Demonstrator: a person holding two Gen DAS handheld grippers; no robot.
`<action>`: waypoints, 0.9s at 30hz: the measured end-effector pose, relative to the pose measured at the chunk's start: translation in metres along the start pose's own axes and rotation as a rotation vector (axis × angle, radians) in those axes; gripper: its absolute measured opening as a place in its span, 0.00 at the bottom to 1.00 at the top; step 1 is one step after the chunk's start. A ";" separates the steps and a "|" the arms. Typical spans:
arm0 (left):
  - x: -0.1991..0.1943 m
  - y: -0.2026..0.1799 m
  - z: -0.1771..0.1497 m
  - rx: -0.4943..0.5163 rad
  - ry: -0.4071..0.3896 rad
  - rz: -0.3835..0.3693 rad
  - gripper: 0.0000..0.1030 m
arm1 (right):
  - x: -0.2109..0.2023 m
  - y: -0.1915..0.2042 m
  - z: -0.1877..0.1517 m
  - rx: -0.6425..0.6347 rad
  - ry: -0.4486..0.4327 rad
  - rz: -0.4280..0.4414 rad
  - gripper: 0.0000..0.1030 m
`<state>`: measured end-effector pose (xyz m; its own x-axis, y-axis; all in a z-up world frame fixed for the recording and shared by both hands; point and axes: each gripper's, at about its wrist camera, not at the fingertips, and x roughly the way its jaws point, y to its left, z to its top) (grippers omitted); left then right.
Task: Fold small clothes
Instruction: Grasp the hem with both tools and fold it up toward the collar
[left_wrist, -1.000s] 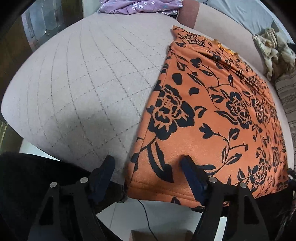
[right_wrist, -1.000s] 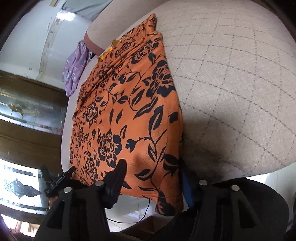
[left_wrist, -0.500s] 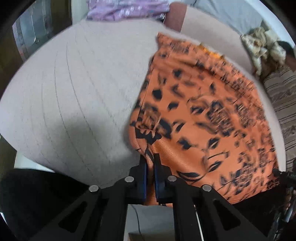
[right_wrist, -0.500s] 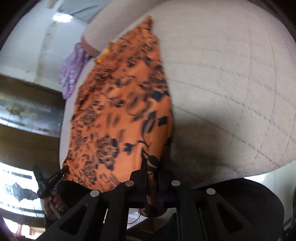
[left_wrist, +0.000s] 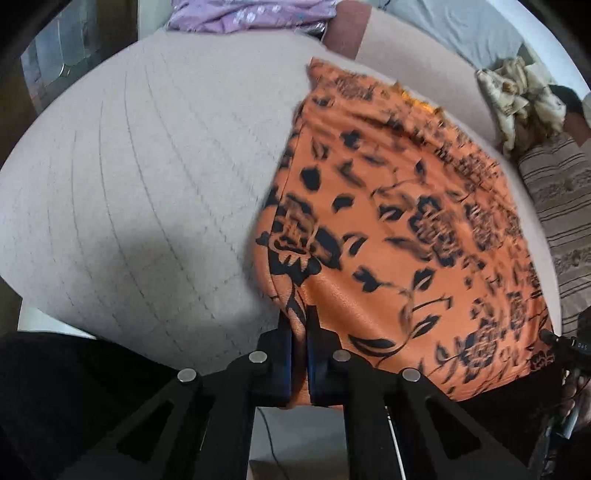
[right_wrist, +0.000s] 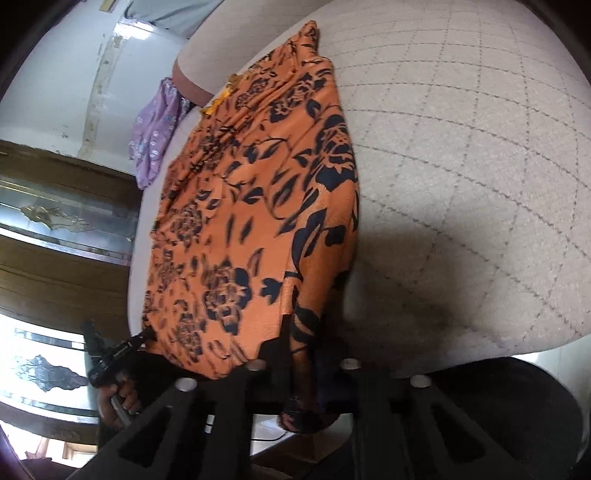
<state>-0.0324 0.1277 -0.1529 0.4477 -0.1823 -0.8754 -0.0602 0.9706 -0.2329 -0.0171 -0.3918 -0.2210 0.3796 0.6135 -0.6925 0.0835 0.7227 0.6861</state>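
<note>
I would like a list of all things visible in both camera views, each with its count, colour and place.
Garment: one, orange with black flowers, lying on the cushion, near corners lifted.
Cushion: one, beige with stitched lines, under the garment.
Purple cloth: one, purple with pale flowers, at the far edge.
Cream cloth: one, crumpled, far right in the left view.
Striped fabric: one, brown and beige, right edge.
Left tongs: black, shut on the garment's near corner.
Right tongs: black, shut on the other near corner.

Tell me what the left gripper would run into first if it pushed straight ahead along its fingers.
The left gripper is already shut on the near hem of the orange floral garment, so pushing ahead would bunch that cloth over the beige quilted cushion; depth beyond is unclear.
</note>
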 end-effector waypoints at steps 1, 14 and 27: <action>-0.008 -0.002 0.004 0.001 -0.023 -0.018 0.06 | -0.003 0.003 0.000 0.003 -0.010 0.022 0.08; 0.021 -0.004 0.004 0.017 0.039 0.018 0.34 | -0.001 -0.002 0.003 0.055 -0.021 0.026 0.48; 0.016 -0.010 0.019 0.051 0.042 -0.033 0.05 | -0.012 0.000 0.014 0.047 -0.048 0.142 0.06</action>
<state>-0.0077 0.1180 -0.1569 0.4110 -0.2195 -0.8848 -0.0003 0.9706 -0.2409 -0.0094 -0.4041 -0.2097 0.4345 0.6916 -0.5769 0.0685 0.6133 0.7869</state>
